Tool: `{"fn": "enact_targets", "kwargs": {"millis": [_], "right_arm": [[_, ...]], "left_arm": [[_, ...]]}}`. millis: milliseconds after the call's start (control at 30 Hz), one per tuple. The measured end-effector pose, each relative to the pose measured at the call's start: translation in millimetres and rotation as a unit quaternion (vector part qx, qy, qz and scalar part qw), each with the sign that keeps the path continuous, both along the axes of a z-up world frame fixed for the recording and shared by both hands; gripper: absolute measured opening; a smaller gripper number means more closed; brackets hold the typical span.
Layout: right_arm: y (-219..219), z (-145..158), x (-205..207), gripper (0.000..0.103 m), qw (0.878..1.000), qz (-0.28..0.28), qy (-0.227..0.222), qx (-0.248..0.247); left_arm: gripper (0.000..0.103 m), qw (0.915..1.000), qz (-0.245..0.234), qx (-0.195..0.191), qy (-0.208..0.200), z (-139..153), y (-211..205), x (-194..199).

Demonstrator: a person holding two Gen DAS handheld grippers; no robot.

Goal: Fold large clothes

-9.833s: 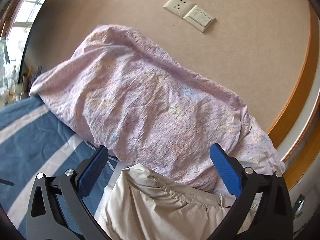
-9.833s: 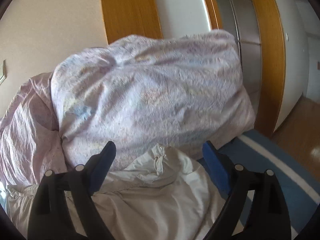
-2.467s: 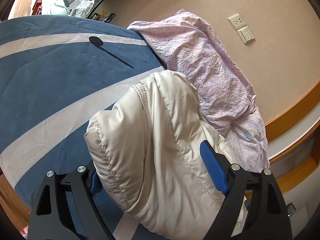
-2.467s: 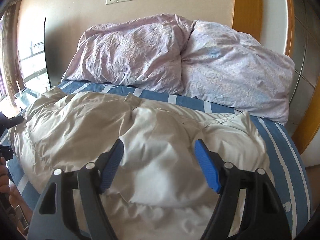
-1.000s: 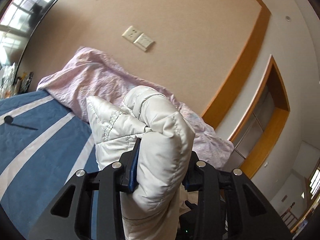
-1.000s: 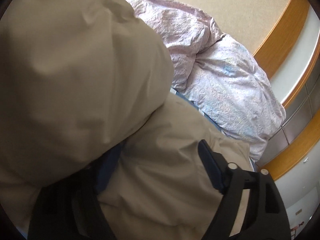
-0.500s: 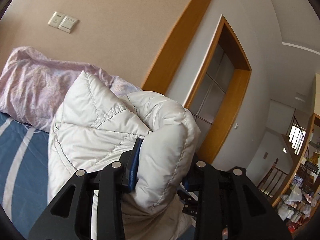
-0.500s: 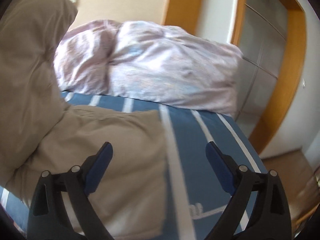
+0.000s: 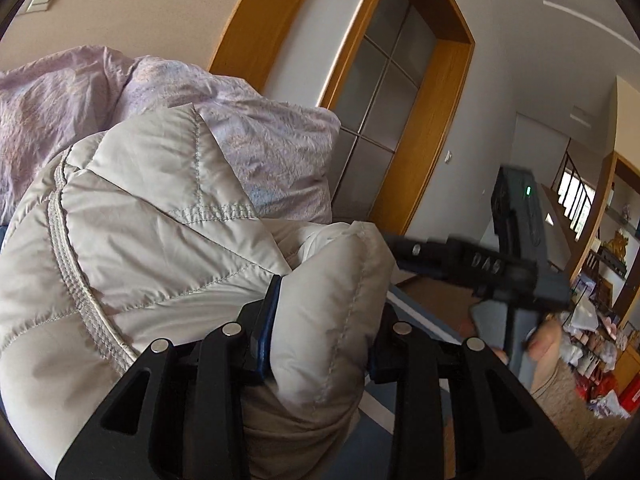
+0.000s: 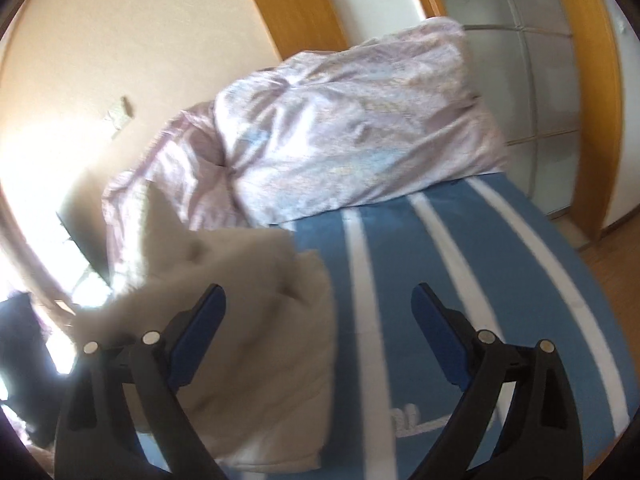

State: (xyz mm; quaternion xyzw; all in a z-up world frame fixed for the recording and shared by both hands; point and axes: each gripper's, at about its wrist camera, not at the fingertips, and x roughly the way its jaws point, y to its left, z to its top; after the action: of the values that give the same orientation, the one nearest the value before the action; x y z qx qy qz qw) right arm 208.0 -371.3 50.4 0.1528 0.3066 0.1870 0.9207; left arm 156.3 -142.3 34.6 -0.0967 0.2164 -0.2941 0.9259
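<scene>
A cream quilted puffer jacket [image 9: 152,220] fills the left of the left wrist view. My left gripper [image 9: 320,328] is shut on a thick fold of it and holds it lifted above the bed. In the right wrist view the jacket [image 10: 260,320] lies bunched at the lower left on the blue striped bedspread [image 10: 460,264]. My right gripper [image 10: 320,332] is open and empty above the jacket's right edge and the bedspread. It also shows blurred at the right of the left wrist view [image 9: 480,264].
Two lilac pillows [image 10: 340,120] lean against the beige wall at the head of the bed. A wooden-framed sliding door [image 9: 400,120] stands to the right. A cluttered room [image 9: 600,300] lies beyond. Bright window glare [image 10: 48,220] fills the left.
My left gripper has swung further right with the jacket fold, bringing the right gripper into its view. My right gripper has swung right over the bedspread, staying open.
</scene>
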Motion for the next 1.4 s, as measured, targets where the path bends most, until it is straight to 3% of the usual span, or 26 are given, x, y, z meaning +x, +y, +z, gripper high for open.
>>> {"fn": "enact_targets", "kwargs": {"millis": [133, 300, 433, 600, 700, 833, 900, 1000, 1167, 1300, 1400], "right_arm": [[14.5, 14.8, 19.0, 0.094, 0.996, 0.081, 0.012, 0.034], [50.8, 23.0, 49.5, 0.091, 0.988, 0.146, 0.047, 0.008], [66.1, 9.6, 81.3, 0.084, 0.981, 0.164, 0.100, -0.001], [74.4, -12.8, 100.0, 0.076, 0.974, 0.176, 0.141, 0.000], [79.9, -17.1, 97.8, 0.066, 0.973, 0.183, 0.137, -0.008], [77.7, -24.5, 102.1, 0.038, 0.976, 0.167, 0.141, -0.022], [71.2, -30.7, 106.6, 0.030, 0.974, 0.163, 0.155, -0.008], [64.1, -41.5, 111.1, 0.024, 0.972, 0.161, 0.172, 0.009], [68.3, -49.8, 108.1, 0.023, 0.976, 0.143, 0.160, -0.020], [70.7, -62.0, 105.6, 0.023, 0.980, 0.127, 0.148, -0.043], [72.2, -71.9, 101.0, 0.025, 0.983, 0.118, 0.129, -0.049]], "left_arm": [[0.036, 0.9977, -0.015, 0.064, -0.016, -14.5, -30.3, -4.9], [0.040, 0.9885, -0.036, 0.143, -0.034, -35.5, -66.0, -6.8], [0.042, 0.9789, -0.052, 0.192, -0.046, -50.3, -85.7, -8.0], [0.043, 0.9706, -0.068, 0.226, -0.046, -63.0, -99.5, -6.9], [0.043, 0.9666, -0.076, 0.241, -0.045, -69.3, -106.6, -3.4], [0.043, 0.9593, -0.080, 0.265, -0.054, -75.7, -116.9, -2.8], [0.044, 0.9547, -0.083, 0.279, -0.061, -73.4, -117.3, -8.9], [0.044, 0.9568, -0.091, 0.268, -0.066, -57.4, -101.0, -30.6], [0.050, 0.9694, -0.088, 0.224, -0.050, -11.5, -42.0, -70.0], [0.065, 0.9791, -0.018, 0.188, -0.074, 35.3, 22.0, -73.9], [0.068, 0.9751, 0.069, 0.195, -0.081, 48.3, 60.2, -45.2]]}}
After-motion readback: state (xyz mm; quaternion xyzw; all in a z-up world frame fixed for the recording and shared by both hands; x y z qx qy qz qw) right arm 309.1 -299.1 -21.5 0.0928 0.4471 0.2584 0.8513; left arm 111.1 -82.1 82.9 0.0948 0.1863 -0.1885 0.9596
